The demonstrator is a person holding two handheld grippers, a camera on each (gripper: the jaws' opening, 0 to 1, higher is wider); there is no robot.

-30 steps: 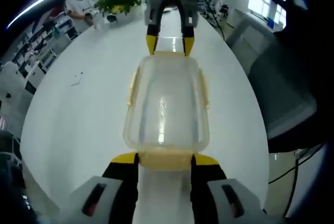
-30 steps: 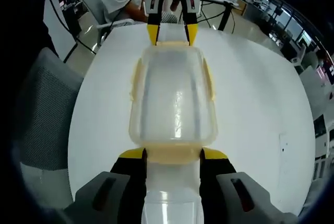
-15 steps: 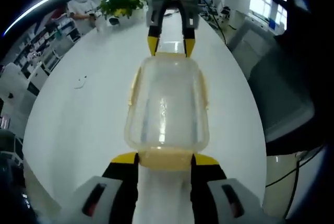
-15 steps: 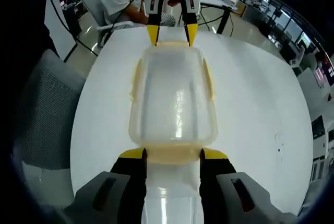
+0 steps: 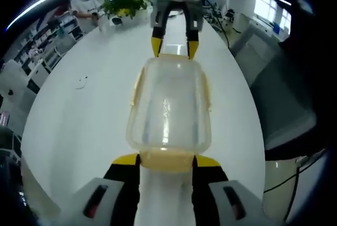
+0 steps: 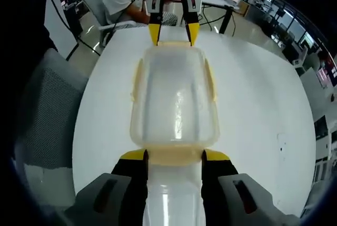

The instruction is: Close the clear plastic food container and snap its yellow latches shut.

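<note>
On white table [image 5: 79,126], lidded container [image 5: 168,107] between left claw [image 5: 166,161] and right claw [image 6: 175,156], both spread beside end latches; no readable writing.

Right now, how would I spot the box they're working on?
Find the round white table. In its middle lies a clear plastic container, lid on, between the two grippers' yellow-tipped jaws. Its pale yellow latches along the edges mark it out.

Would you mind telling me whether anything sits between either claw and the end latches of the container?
Nothing visible does. The left claw straddles one yellow end latch of the container, and the right claw straddles the opposite latch. The white table around them is bare.
</note>
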